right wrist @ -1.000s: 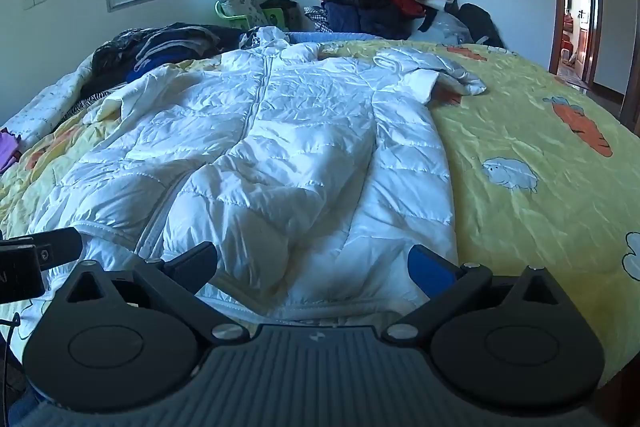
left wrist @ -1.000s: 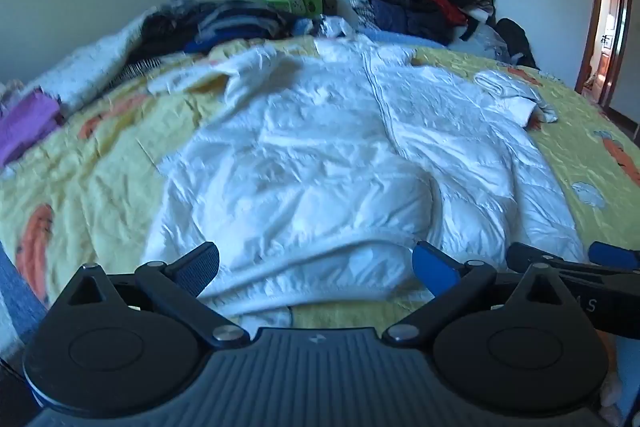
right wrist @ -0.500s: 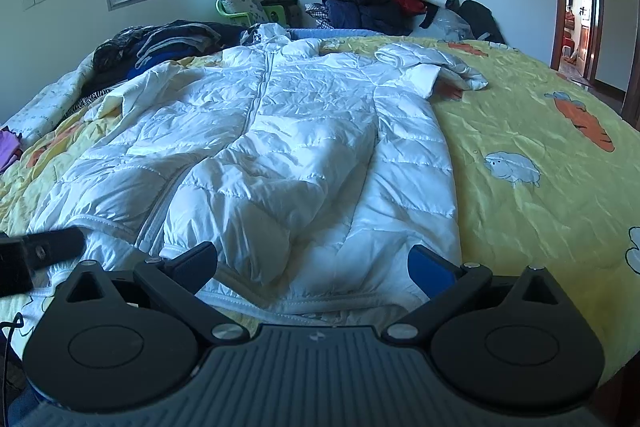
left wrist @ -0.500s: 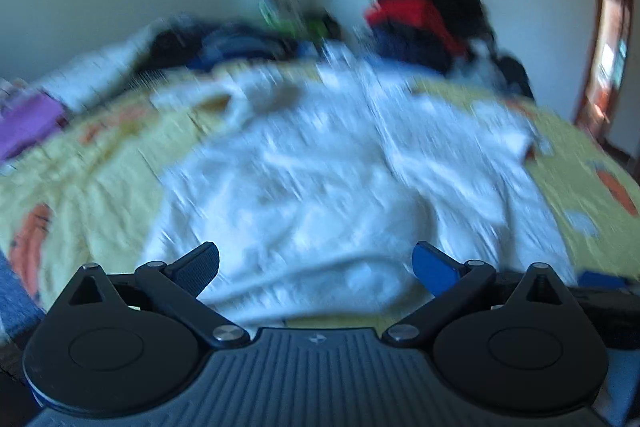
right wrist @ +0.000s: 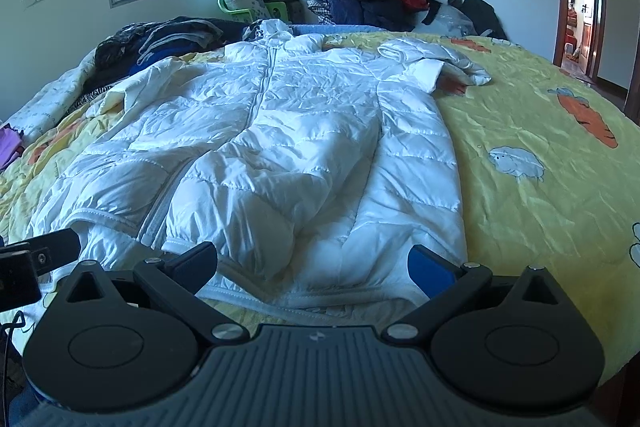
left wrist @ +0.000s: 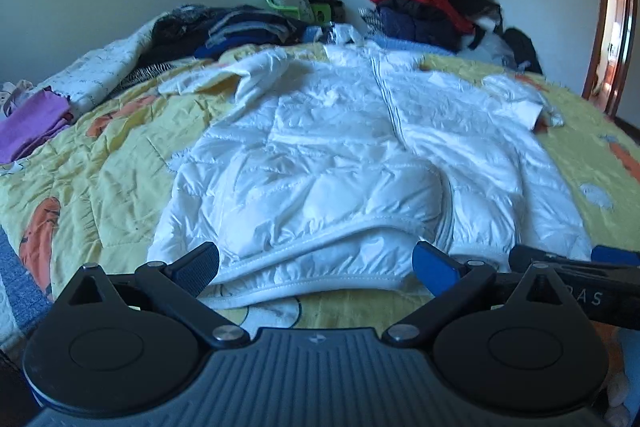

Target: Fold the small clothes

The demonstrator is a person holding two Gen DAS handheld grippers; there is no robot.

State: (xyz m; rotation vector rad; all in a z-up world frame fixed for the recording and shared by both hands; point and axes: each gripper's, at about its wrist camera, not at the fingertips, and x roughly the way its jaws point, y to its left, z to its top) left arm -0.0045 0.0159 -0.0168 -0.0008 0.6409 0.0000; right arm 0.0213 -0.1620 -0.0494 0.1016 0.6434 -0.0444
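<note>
A white puffer jacket (left wrist: 340,147) lies front-up along the yellow quilt (right wrist: 540,131), zip running away from us, hem nearest. Both tools sit just short of that hem, jaws spread wide and empty: the left gripper (left wrist: 316,263) at the rumpled left flap, the right gripper (right wrist: 312,261) by the right corner. Compared with a second ago the left one has shifted after a quick blurred swing, while the jacket looks unmoved. No fold has begun, I'd judge; a hem grasp seems next.
</note>
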